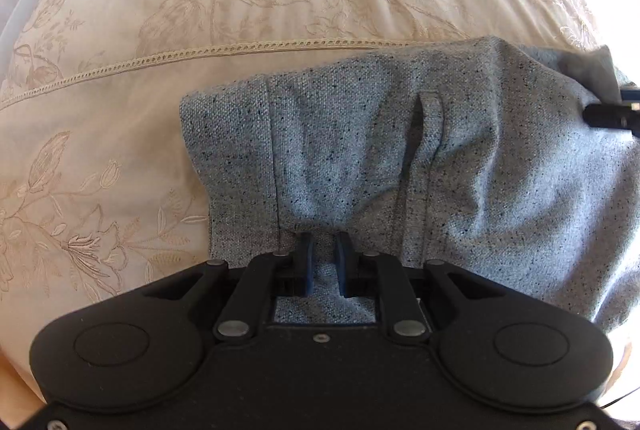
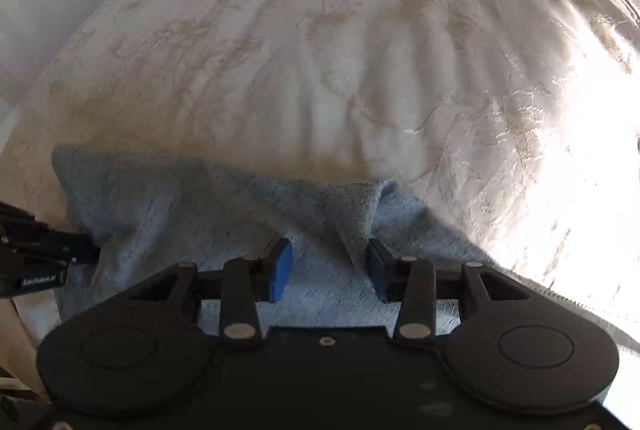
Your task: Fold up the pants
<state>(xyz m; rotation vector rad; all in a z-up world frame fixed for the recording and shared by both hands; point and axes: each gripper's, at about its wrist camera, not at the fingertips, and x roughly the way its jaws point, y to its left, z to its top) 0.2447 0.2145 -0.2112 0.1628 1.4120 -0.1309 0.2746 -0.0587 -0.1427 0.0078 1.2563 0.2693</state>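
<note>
Grey speckled pants [image 1: 400, 150] laid on an embroidered cream bedspread [image 1: 120, 78].

Nearest, the left gripper [image 1: 323, 250] is seen clamped on a bunched fold of the pants. The right gripper [image 2: 329, 268] is held with jaws apart above the cloth, nothing gripped. Beyond, bare bedspread is observed.

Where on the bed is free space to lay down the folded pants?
The embroidered bedspread lies bare beyond the far edge of the grey pants, and also to their left past the lace seam. Crowded: the left gripper pinches the pants, and the right gripper stands open over them.
</note>
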